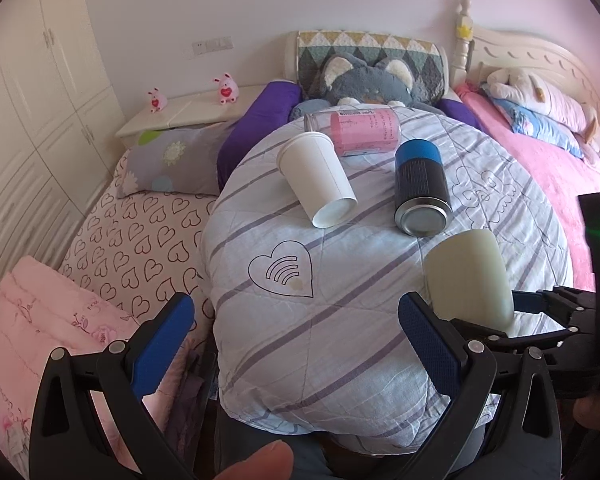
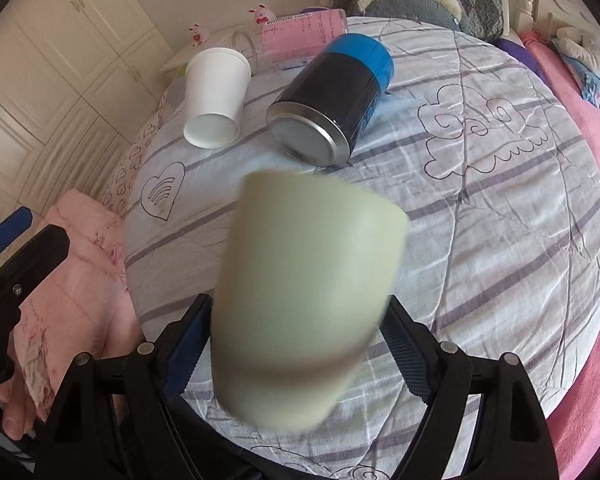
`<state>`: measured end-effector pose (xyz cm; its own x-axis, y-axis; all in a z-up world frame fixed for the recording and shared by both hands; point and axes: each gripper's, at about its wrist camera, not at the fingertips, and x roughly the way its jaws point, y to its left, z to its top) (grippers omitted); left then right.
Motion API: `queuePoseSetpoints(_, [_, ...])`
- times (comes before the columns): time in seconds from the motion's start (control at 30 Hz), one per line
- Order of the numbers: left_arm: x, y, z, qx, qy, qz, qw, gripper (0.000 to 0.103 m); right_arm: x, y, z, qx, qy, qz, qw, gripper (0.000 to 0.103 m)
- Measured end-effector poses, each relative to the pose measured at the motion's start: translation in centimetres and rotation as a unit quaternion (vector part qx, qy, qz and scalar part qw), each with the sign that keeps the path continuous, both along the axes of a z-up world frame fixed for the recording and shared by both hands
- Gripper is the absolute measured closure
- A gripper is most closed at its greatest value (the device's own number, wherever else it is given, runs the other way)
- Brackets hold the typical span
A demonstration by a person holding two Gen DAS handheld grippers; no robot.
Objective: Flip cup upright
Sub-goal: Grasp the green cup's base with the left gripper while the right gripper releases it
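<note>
Work surface: a folded striped quilt (image 1: 340, 320) with heart and cloud line prints, lying on a bed. Left of the quilt sits a heart-print sheet (image 1: 140, 232) and a pink blanket (image 1: 40, 340); right of it, a pink bedspread (image 1: 552, 176). Behind the quilt: a grey plush toy (image 1: 364, 80), a patchwork headboard cushion (image 1: 372, 52), a white nightstand (image 1: 188, 114) and white wardrobe doors (image 1: 40, 100).

On the quilt lie a white paper cup (image 1: 316, 178), a black can with blue cap (image 1: 420, 188) and a pink-labelled clear jar (image 1: 356, 130), all on their sides.

The pale green cup (image 2: 304, 300) is off the quilt, above its near right part, pinched across its wider end by the right gripper (image 2: 296, 354). Its long axis points away from the gripper toward the can, narrower closed end farthest; motion blur obscures finer tilt.

The left gripper (image 1: 296, 344) hangs over the quilt's near edge, fingers spread, holding nothing
</note>
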<state>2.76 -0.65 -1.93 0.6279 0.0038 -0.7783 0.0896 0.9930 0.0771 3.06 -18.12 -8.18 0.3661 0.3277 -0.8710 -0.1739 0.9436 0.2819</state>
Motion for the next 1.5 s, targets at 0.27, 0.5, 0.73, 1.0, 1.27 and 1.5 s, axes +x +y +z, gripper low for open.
queuePoseSetpoints(0.27, [-0.6,-1.0,0.1,-0.003,0.001,-0.015,0.9999,0.0,-2.1,-1.8,1.6,0.007,-0.029,-0.034,0.999,0.018])
queuePoseSetpoints(0.5, [-1.4,-3.3,0.3,-0.012,0.015,-0.04,0.999,0.0,-4.4,-3.7,3.4,0.012,-0.065,-0.078,0.995,0.018])
queuePoseSetpoints(0.73, [-1.1,-6.8,-0.8,-0.033,0.063,-0.062,0.9955,0.0,-6.7,-7.7,4.5,-0.001,-0.089,-0.131,0.987,0.018])
queuePoseSetpoints(1.0, [-0.3,-11.0,-1.9,-0.027,0.091,-0.075,0.9927,0.0,-7.0,-11.0,2.9,0.022,-0.079,-0.144,0.986,0.018])
queuePoseSetpoints(1.27, [2.0,-13.0,-4.2,-0.036,0.136,-0.06,0.9883,0.0,-6.2,-13.5,1.2,0.046,-0.066,-0.15,0.985,0.018])
queuePoseSetpoints(1.5, [4.0,-13.0,-6.9,-0.056,0.186,-0.029,0.9805,0.008,-5.3,-15.1,-0.4,0.062,-0.054,-0.162,0.983,0.018])
